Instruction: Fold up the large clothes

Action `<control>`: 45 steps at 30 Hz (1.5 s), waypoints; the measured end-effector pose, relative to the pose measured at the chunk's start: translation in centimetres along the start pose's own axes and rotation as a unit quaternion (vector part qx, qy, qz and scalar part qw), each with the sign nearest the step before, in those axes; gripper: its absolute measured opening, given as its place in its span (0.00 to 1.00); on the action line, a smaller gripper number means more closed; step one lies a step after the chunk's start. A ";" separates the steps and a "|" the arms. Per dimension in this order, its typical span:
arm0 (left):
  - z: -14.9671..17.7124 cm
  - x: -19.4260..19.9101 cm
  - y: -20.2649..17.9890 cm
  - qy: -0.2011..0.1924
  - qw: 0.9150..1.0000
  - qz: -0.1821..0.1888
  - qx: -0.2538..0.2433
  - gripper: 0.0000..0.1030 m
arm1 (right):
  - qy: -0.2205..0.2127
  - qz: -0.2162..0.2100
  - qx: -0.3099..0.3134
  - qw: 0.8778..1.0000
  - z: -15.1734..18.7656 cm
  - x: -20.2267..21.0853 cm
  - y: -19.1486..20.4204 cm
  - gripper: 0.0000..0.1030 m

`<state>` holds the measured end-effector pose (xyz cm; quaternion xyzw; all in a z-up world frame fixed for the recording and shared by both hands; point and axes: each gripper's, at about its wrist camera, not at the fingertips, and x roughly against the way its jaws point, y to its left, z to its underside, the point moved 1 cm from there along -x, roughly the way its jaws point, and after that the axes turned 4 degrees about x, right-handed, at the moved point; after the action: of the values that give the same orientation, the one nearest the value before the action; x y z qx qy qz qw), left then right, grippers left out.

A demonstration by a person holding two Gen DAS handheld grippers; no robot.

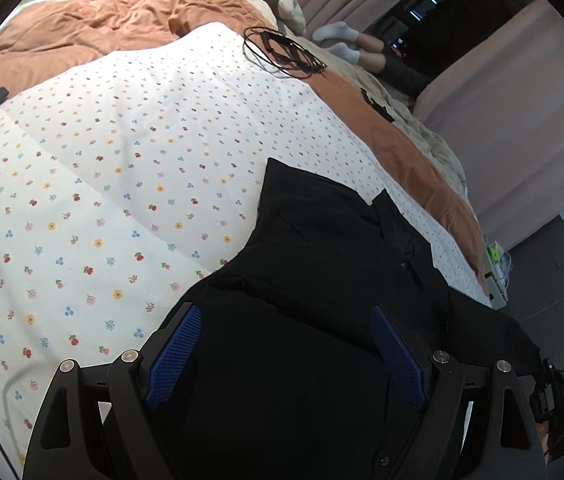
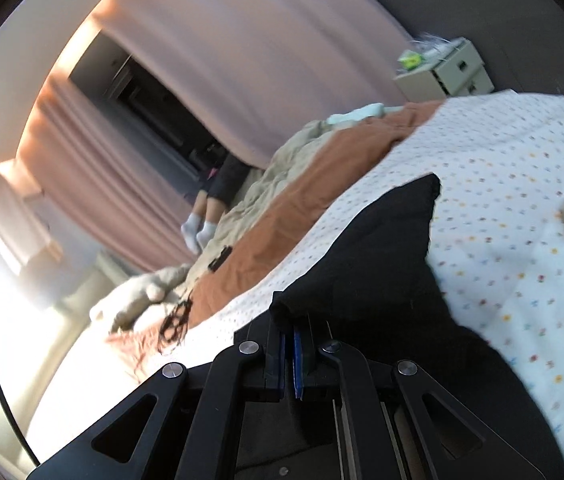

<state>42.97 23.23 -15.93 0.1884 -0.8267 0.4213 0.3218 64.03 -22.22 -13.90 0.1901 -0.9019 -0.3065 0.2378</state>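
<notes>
Your right fingers [image 2: 289, 334] are clamped on an edge of the black garment [image 2: 365, 264]; your left fingers [image 1: 282, 344] stand wide apart above its near part. The garment lies on the floral bed sheet [image 1: 102, 168]. Lift evenly and keep the fold line straight. No containers hold anything here.

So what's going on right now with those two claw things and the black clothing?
Left gripper open over the black garment. Right gripper shut on the garment's edge. Garment on floral sheet. Coiled cable far off, not in the way.
</notes>
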 end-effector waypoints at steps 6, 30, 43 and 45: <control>-1.1 0.9 1.2 -0.008 1.000 0.014 0.027 0.85 | 0.018 -0.008 0.046 0.999 1.8 -2.2 4.5 0.04; -3.1 2.5 5.2 -0.033 0.996 0.007 0.086 0.85 | 0.279 -0.006 0.221 0.934 18.5 -16.7 16.2 0.53; -3.0 2.6 5.6 -0.030 0.995 0.014 0.097 0.85 | 0.295 0.027 0.076 0.952 15.3 -15.0 9.6 0.76; -3.0 2.7 5.7 -0.029 0.994 0.016 0.100 0.85 | 0.284 0.030 0.044 0.957 14.8 -14.7 8.0 0.76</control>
<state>38.85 28.88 -16.04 0.2190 -0.7920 0.5015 0.2706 66.34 -2.34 -23.69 0.2526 -0.8150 -0.1922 0.4848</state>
